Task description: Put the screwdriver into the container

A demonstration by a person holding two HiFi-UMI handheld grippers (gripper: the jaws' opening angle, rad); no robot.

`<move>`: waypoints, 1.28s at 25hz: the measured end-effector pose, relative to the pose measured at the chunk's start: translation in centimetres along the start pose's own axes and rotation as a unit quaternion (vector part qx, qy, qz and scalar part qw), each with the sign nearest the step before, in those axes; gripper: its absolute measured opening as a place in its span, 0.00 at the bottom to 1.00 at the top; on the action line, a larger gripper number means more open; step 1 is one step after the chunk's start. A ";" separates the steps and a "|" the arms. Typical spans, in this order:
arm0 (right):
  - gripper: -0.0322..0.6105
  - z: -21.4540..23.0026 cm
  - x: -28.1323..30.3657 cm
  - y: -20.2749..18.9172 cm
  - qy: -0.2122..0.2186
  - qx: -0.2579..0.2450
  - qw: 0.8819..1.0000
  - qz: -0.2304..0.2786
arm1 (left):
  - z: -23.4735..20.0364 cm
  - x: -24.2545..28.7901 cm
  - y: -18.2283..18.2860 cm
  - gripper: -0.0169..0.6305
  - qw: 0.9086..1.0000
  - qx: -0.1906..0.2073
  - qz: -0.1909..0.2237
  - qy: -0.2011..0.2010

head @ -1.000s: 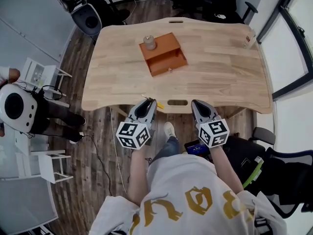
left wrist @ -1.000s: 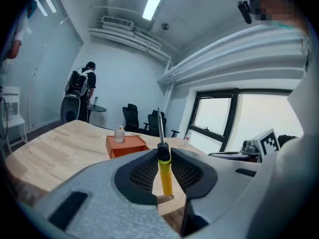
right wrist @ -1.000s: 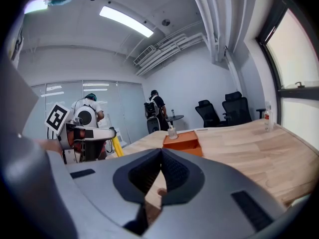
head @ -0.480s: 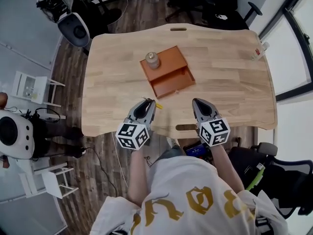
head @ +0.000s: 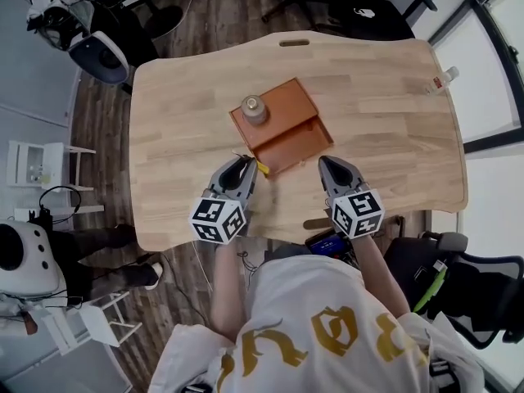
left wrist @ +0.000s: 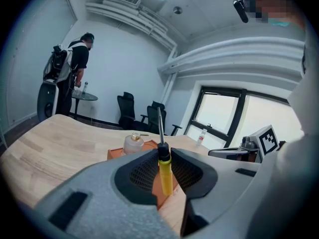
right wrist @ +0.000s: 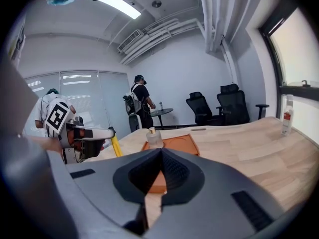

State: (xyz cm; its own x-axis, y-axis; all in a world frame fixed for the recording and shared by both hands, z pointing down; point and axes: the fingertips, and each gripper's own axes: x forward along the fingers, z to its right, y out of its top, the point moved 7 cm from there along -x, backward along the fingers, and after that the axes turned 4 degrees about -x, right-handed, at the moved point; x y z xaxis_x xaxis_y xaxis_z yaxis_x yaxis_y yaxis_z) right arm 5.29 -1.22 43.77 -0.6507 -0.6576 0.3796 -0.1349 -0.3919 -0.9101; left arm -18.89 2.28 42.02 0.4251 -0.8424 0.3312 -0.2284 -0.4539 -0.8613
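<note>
My left gripper [head: 239, 168] is shut on a screwdriver [left wrist: 164, 169] with a yellow handle; its metal shaft points up and forward. In the head view the yellow handle end of the screwdriver [head: 263, 169] shows just right of the left jaws, at the near corner of the orange container [head: 288, 129]. This open orange box [left wrist: 115, 153] stands on the wooden table [head: 180, 129] just beyond both grippers. My right gripper [head: 333, 169] hovers at the box's near right side, its jaws shut with nothing between them. From the right gripper view the container [right wrist: 177, 144] lies straight ahead.
A small clear bottle [head: 254, 109] stands in the far part of the orange box. Another small bottle [head: 442, 79] stands at the table's far right edge. Office chairs [head: 360, 6] stand beyond the table. A person [left wrist: 67, 81] stands by a small round table at the far left.
Both grippers have advanced over the table's near edge toward the orange box. The left gripper still holds the screwdriver, which now sits at the box's near corner.
</note>
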 end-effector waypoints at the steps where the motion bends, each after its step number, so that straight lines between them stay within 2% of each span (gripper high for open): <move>1: 0.06 0.0 0.0 0.0 -0.004 0.001 1.000 -0.001 | -0.2 0.3 0.1 0.15 1.000 -0.002 -0.001 -0.005; 4: 0.06 0.4 -0.4 0.3 -0.019 0.005 1.000 -0.001 | -0.2 1.2 0.6 0.15 1.000 -0.006 -0.002 -0.021; 12: 0.06 1.1 -0.8 1.0 -0.040 0.007 0.999 0.006 | 1.0 2.7 2.3 0.15 0.999 0.021 -0.002 -0.042; 20: 0.06 1.7 0.3 2.3 -0.021 -0.007 0.999 0.029 | 1.2 2.8 3.2 0.15 0.999 0.040 0.002 -0.020; 32: 0.06 3.7 1.7 0.7 -0.009 0.028 0.999 0.017 | 0.5 3.6 2.6 0.15 0.999 0.047 -0.008 0.011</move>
State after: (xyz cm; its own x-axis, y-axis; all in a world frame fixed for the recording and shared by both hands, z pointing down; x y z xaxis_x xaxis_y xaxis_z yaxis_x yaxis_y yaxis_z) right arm 6.90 -5.02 44.34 -0.6410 -0.6820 0.3521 -0.0702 -0.4047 -0.9117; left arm -17.49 -1.82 40.74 0.4089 -0.8414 0.3532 -0.1383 -0.4397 -0.8874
